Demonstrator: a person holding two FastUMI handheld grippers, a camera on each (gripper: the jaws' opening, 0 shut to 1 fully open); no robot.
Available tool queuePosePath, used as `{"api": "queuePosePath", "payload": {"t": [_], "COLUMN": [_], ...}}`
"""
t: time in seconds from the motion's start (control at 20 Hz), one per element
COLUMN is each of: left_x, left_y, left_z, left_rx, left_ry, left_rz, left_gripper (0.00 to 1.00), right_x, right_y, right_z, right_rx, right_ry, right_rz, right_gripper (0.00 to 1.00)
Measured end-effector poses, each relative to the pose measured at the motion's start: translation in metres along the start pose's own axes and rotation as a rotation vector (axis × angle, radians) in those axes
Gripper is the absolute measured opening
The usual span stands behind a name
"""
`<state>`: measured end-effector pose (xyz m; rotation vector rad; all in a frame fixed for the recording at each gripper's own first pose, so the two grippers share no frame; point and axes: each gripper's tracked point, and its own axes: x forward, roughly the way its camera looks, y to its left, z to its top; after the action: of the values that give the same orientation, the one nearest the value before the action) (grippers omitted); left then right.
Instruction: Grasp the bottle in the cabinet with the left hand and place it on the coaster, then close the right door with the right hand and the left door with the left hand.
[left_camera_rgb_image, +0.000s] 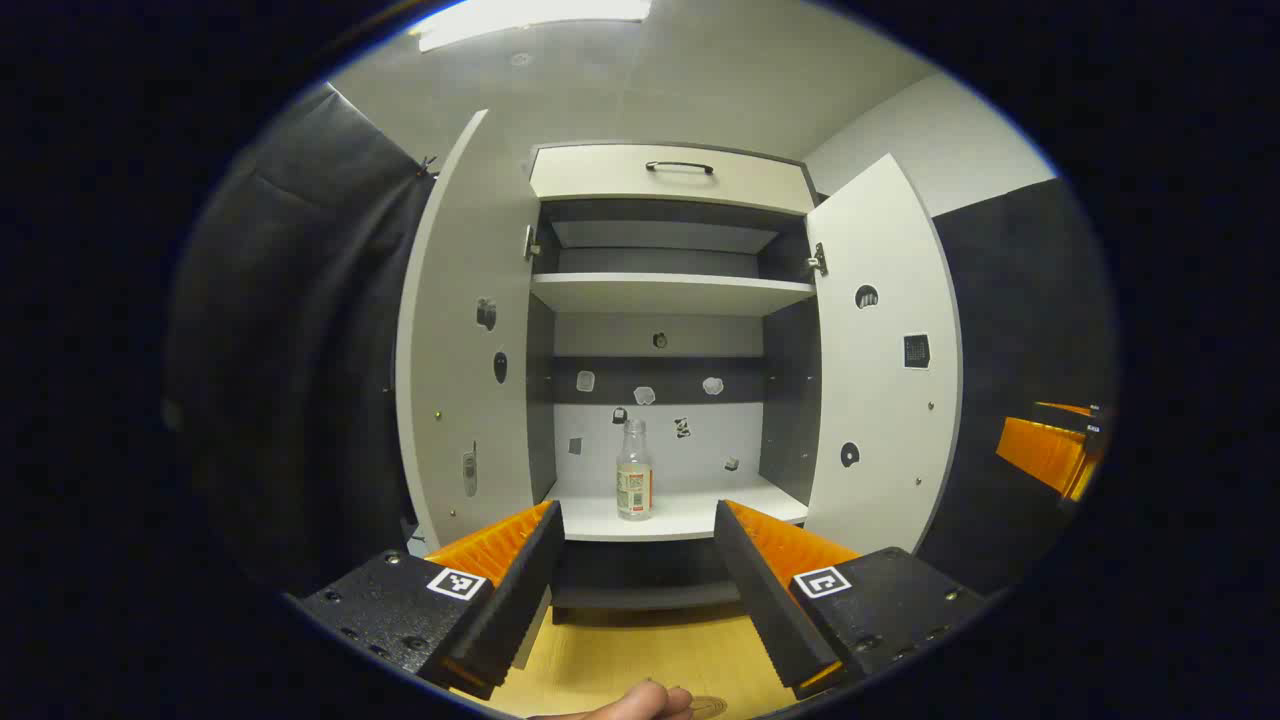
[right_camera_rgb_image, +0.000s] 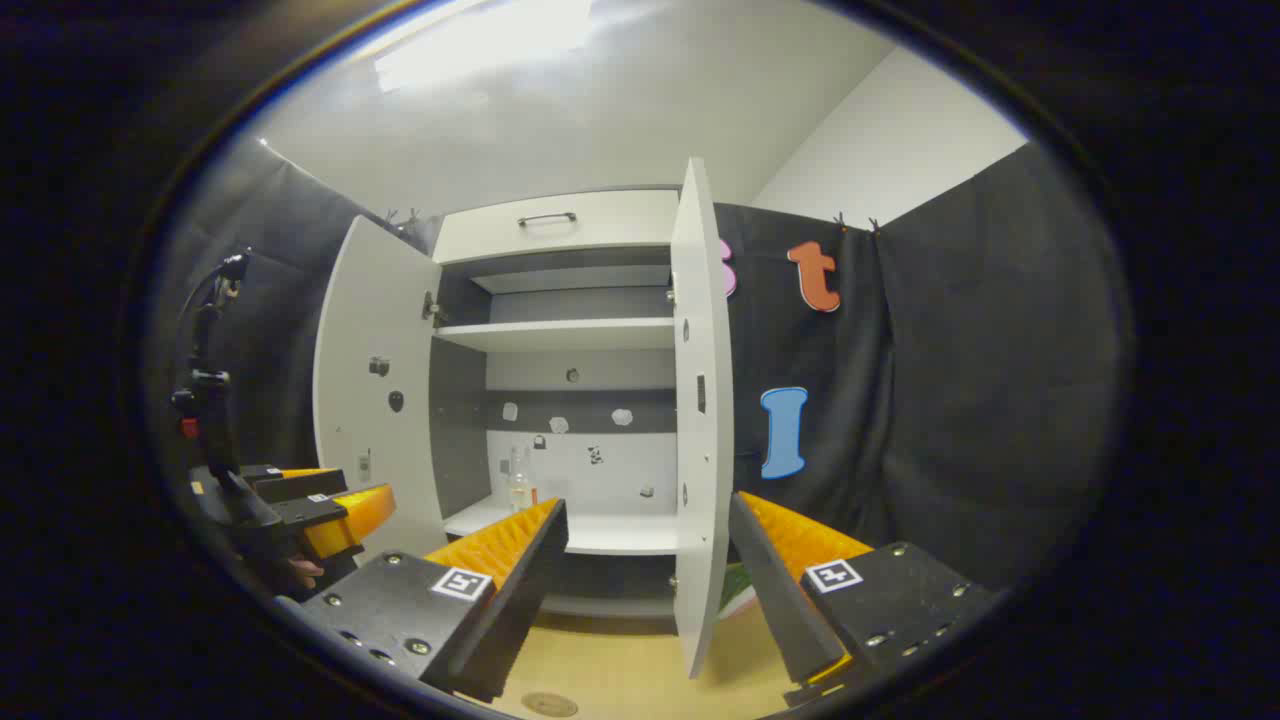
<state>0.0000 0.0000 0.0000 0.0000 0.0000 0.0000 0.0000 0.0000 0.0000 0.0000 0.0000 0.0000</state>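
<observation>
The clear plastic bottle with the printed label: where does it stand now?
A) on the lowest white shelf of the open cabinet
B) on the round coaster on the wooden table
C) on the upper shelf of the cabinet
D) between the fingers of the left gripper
A: the clear plastic bottle stands upright on the lowest white shelf of the open cabinet, beyond the open left gripper.

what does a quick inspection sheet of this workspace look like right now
surface: wooden table, bare part in front of the cabinet
job's things: bottle upright on the lower shelf; coaster on the table; left door and right door both open
clutter: small stickers on the back panel and doors
grippers: left gripper open, short of the bottle; right gripper open, near the right door's edge
cables: nothing seen
surroundings: black cloth wall, white ceiling, light
</observation>
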Motion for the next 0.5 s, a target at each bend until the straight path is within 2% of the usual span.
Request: {"api": "queuePosePath", "payload": {"t": [0.05,0.2,0.5], "left_x": [0.009,0.035,0.082], "left_y": [-0.001,-0.002,-0.012], "left_z": [-0.001,0.001,0.01], "left_rx": [0.015,0.043,0.009], "left_ry": [0.008,0.012,-0.009], "left_rz": [-0.007,-0.006,-0.051], "left_gripper": [0.96,0.96,0.96], "right_x": [0.005,0.02,0.055], "right_y": [0.0,-0.002,-0.007], "right_z": [0.0,0.003,0.005], "right_rx": [0.005,0.018,0.023], "right_ry": [-0.001,-0.016,-0.027], "right_rz": [-0.002,0.002,-0.018], "right_gripper": [0.98,0.98,0.98]}}
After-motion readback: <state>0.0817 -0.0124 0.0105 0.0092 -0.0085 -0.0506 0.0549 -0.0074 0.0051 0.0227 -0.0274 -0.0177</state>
